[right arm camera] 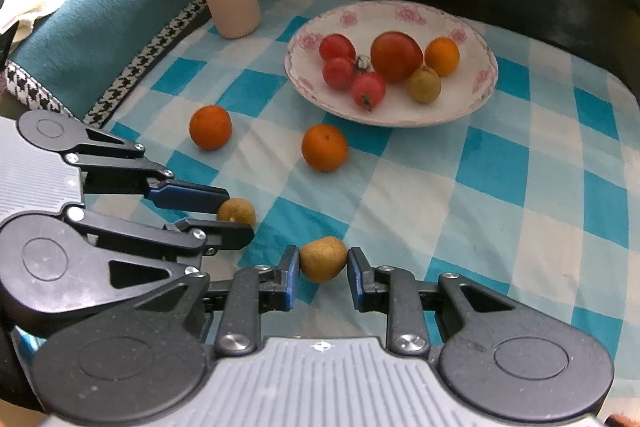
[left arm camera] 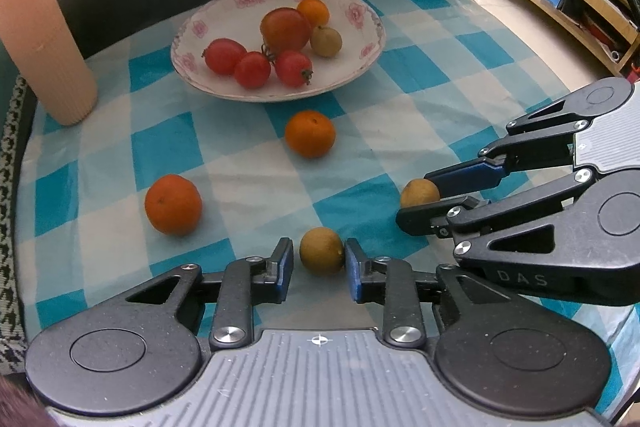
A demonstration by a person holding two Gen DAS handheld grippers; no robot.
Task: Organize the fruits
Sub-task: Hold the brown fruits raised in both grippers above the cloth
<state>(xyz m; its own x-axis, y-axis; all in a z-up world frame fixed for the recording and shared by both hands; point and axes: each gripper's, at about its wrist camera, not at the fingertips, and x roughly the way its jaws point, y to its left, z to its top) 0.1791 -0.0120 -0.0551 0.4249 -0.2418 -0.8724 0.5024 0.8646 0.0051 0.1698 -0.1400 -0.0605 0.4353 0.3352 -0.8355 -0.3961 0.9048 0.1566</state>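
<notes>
Brown-skinned fruit on the checked cloth (left arm camera: 360,163) sits between each pair of pads: our left gripper (left arm camera: 319,264) brackets one longan (left arm camera: 321,251), our right gripper (right arm camera: 323,265) another (right arm camera: 323,259), neither visibly clamped. Next we judge: squeeze, lift, carry to the bowl (left arm camera: 362,65).
</notes>
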